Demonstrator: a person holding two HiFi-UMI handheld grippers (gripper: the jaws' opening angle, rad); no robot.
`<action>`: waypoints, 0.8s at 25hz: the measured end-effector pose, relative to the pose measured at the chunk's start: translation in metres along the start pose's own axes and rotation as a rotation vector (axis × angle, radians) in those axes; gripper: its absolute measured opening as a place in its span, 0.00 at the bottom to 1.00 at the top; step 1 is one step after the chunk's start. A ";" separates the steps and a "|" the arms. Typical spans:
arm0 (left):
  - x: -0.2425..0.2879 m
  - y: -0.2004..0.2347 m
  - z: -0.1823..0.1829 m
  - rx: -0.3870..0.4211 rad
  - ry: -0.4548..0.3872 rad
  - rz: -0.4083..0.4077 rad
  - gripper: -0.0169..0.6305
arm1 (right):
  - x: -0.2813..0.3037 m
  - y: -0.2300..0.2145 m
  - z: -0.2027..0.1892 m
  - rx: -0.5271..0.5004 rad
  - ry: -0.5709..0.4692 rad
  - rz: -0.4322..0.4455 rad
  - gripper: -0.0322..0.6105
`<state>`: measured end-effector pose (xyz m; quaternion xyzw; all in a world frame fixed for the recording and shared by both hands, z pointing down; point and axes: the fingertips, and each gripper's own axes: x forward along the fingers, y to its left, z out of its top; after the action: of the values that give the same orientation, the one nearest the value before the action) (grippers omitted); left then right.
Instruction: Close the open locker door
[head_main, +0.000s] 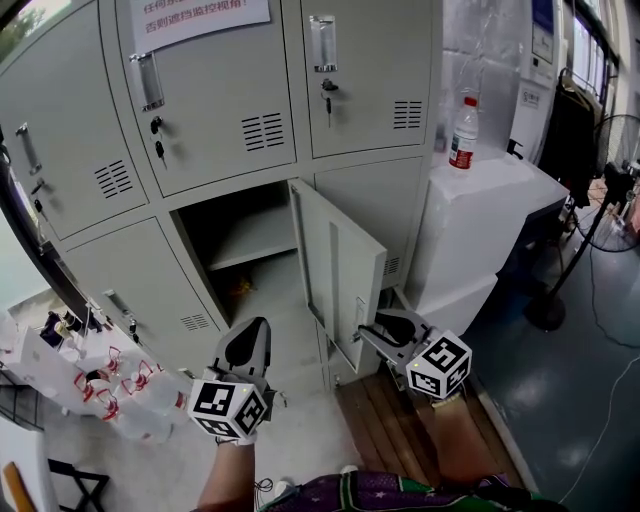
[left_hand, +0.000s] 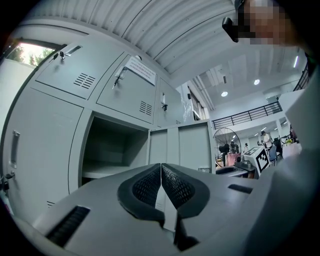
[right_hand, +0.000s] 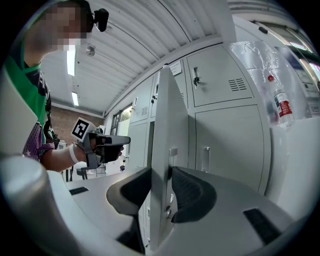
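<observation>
- The door (head_main: 340, 265) belongs to the lower middle compartment of the lockers (head_main: 230, 120). It is swung out wide, with its free edge toward the person.
- The right gripper (head_main: 388, 325) is low at that free edge. The head view doesn't show the pads.
- The right gripper view does: the door edge stands between the jaws with both pads against the sheet — a narrow grip on the door, beside its latch.
- The left gripper (head_main: 247, 348) is in front of the open compartment, pointing in, apart from the door.
- In the left gripper view the jaws are pressed together with nothing between them. The shelf (left_hand: 107, 170) is ahead on the left.
- The bottle (head_main: 462, 133) stands on the white cabinet (head_main: 480, 230) right of the lockers. It shows in the head and right gripper views, not in the left gripper view.
- The bags (head_main: 110, 385) on the floor at left show in the head view only.
- Each gripper view catches the other gripper's marker cube — in the right gripper view the left gripper is level, left of the door.
</observation>
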<state>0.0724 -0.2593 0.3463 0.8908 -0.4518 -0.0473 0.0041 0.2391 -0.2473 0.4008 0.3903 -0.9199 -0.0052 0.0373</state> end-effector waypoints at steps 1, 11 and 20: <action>0.000 0.000 0.000 0.000 0.000 0.000 0.06 | 0.001 0.002 0.000 0.000 -0.002 0.009 0.26; -0.008 0.012 0.001 0.001 0.015 -0.017 0.06 | 0.021 0.035 0.004 -0.006 -0.006 0.106 0.29; -0.023 0.033 0.005 0.001 0.019 -0.007 0.06 | 0.040 0.060 0.007 -0.017 -0.002 0.141 0.29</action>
<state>0.0318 -0.2608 0.3446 0.8929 -0.4484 -0.0389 0.0078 0.1675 -0.2341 0.3988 0.3243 -0.9451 -0.0109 0.0399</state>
